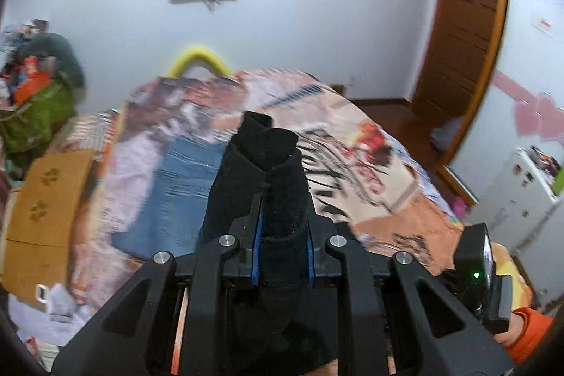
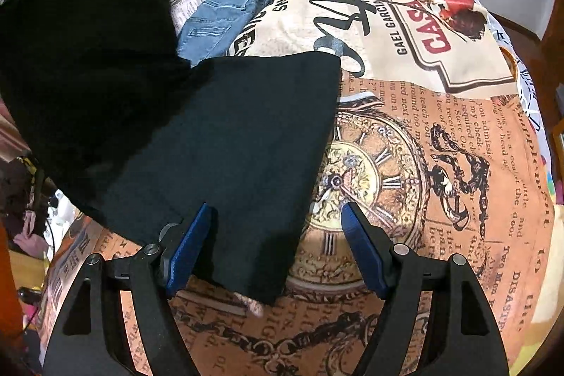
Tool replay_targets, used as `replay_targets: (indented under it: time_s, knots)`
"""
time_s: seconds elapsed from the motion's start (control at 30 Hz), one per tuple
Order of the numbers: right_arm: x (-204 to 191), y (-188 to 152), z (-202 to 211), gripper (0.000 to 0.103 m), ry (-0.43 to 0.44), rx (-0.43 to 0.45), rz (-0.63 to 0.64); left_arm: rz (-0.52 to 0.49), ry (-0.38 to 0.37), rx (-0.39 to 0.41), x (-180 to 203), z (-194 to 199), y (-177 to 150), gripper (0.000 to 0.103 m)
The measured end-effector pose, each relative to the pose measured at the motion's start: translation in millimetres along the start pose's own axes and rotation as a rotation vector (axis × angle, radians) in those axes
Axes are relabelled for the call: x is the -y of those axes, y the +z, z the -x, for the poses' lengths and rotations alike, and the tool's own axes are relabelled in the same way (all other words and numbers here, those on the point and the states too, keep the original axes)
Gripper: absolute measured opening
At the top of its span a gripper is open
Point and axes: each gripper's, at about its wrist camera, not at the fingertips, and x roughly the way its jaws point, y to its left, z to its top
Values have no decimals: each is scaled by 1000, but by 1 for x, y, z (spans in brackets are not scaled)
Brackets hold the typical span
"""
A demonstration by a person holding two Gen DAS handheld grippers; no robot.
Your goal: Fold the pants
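Observation:
The black pants [image 2: 225, 143] lie partly on the printed bedspread [image 2: 440, 136], with one part lifted up at the upper left of the right wrist view. My left gripper [image 1: 282, 217] is shut on a bunched fold of the black pants [image 1: 271, 171] and holds it above the bed. My right gripper [image 2: 275, 235] is open, low over the bedspread. Its left finger [image 2: 187, 249] sits at the near edge of the flat black cloth, and its right finger [image 2: 363, 249] is over the clock print.
Folded blue jeans [image 2: 222, 20] lie on the bed beyond the black pants, also visible in the left wrist view [image 1: 172, 199]. A cardboard box [image 1: 42, 217] and clutter stand left of the bed. A wooden door [image 1: 465, 34] and a white cabinet [image 1: 518, 199] are at right.

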Motion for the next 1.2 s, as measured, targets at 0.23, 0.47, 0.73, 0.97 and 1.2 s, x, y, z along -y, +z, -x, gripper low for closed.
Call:
replay_targets:
  time_s: [0.23, 0.47, 0.73, 0.97, 1.2]
  knots:
    - [9, -13, 25, 72, 4, 38, -13, -21, -143, -165, 40, -42, -32, 18]
    - [22, -25, 33, 72, -12, 45, -41, -75, -199, -291, 65, -57, -63, 22]
    - [22, -32, 43, 74, -11, 70, -61, -80, -228, -279, 68, -43, -66, 69]
    - [12, -30, 46, 74, -41, 94, -26, -53, -116, -235, 30, -27, -52, 82]
    - [6, -27, 39, 74, -2, 87, -15, -11, 66, -175, -40, -31, -24, 96]
